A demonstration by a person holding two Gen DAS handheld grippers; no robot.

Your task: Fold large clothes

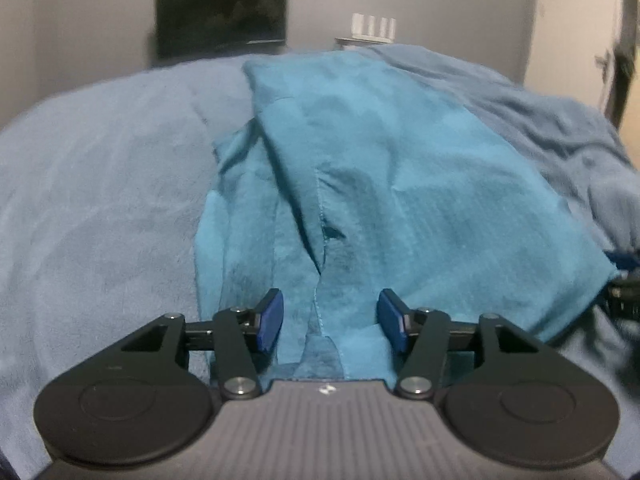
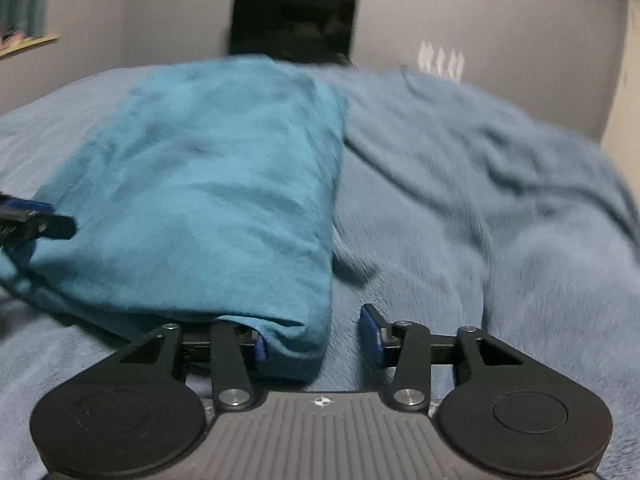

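A teal garment lies folded lengthwise on a blue-grey blanket, with a seam and a fold running toward me. My left gripper is open, its blue pads on either side of the garment's near edge, not closed on it. In the right wrist view the teal garment lies to the left. My right gripper is open, and the garment's near right corner sits between the jaws and covers most of the left pad. The left gripper's tip shows at the left edge.
The blanket is rumpled to the right of the garment. A dark screen and a white object stand by the grey wall behind the bed. The right gripper's tip shows at the right edge.
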